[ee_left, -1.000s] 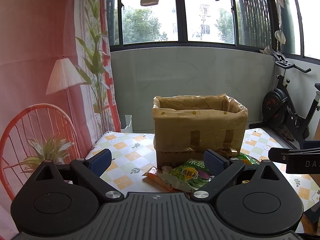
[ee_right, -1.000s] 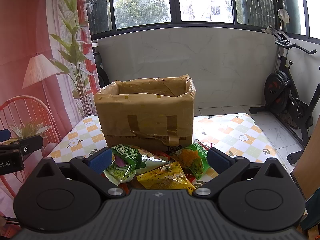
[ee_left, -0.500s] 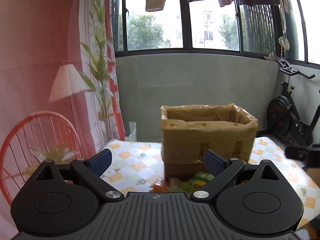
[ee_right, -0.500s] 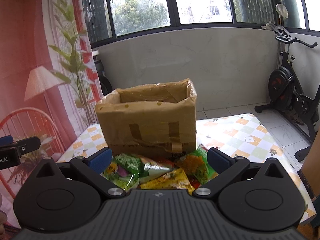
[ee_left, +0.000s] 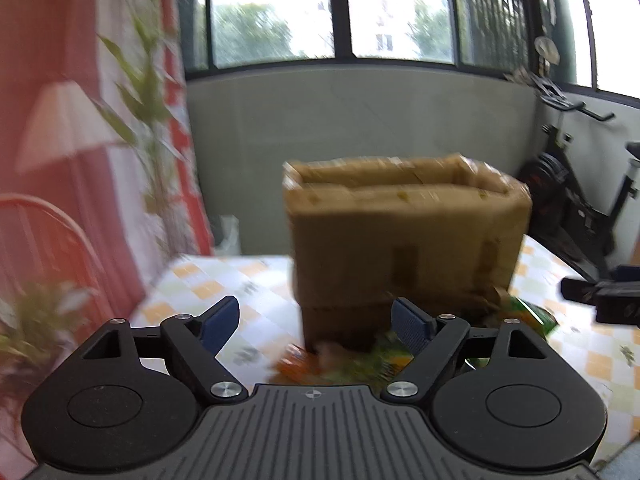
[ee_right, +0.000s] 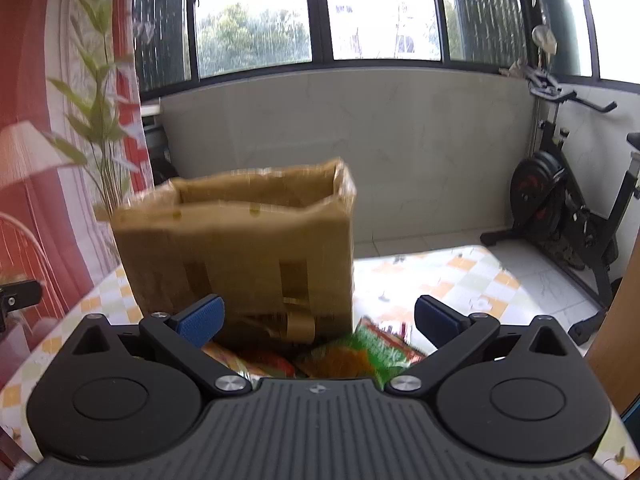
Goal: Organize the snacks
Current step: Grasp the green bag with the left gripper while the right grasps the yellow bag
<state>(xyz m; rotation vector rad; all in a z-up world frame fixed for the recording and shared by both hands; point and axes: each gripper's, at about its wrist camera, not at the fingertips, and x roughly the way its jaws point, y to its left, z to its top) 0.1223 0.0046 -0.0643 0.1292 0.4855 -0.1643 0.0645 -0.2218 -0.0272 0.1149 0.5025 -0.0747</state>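
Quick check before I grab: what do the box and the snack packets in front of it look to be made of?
Box: looks like brown corrugated cardboard, matte, wrapped in glossy tan packing tape; darker strips and a curled tape end show on its front.
Snack packets: probably thin plastic or foil film, shiny, with bright green, orange and red print and crinkled edges. Motion blur hides finer detail.

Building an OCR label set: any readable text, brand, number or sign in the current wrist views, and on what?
None readable.
Snack packets: printing blurred, cannot be read.
Cardboard box: tape strips only, no legible print.
Other gripper's body at the left wrist view's edge: faint marks, too blurred to read.
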